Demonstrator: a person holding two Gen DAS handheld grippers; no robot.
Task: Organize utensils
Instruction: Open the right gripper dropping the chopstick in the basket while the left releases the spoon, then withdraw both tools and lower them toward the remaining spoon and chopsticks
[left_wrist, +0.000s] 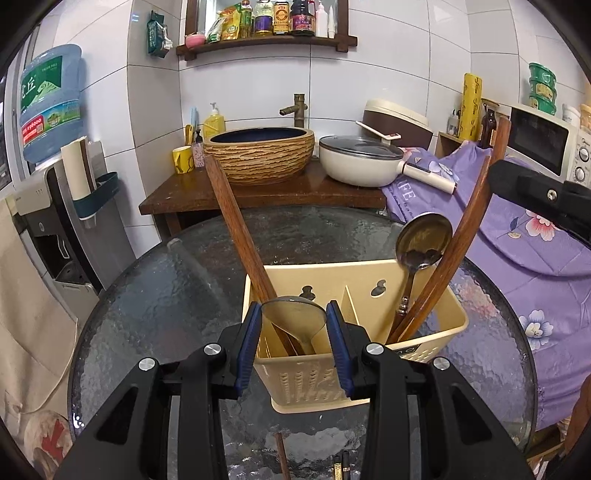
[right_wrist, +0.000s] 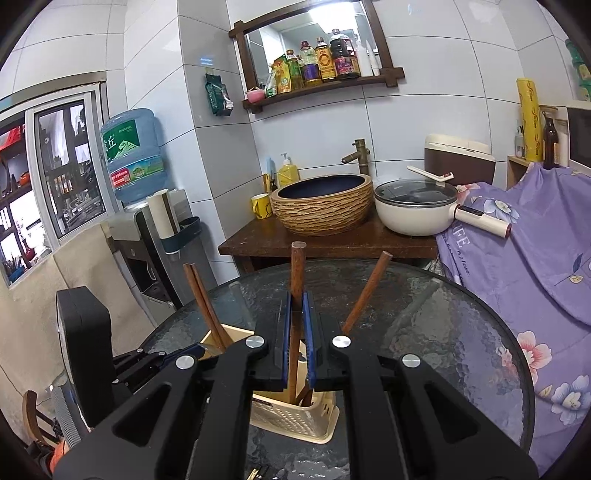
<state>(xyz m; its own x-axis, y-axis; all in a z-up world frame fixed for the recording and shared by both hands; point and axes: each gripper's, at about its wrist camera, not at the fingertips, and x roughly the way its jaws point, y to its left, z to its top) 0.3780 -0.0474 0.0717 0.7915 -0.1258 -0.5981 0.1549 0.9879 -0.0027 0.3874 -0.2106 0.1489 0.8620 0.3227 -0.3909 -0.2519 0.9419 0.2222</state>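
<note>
A tiled kitchen corner, with a round glass bench (left_wrist: 155, 295) in front of the basin. On it stands a cream caddy (left_wrist: 424, 332) with two compartments, so spoons and chopsticks can be kept upright and sorted. The left fingers (left_wrist: 293, 328) grip a spoon (left_wrist: 295, 314) by its bowl, its handle down in the left compartment, probably being lowered in. A second spoon (left_wrist: 424, 238) and chopsticks (left_wrist: 465, 236) lean toward 1 o'clock in the right compartment. The right fingers (right_wrist: 296, 332) are closed tight on a chopstick (right_wrist: 297, 266), upright over the caddy (right_wrist: 295, 417), likely for a straight drop.
</note>
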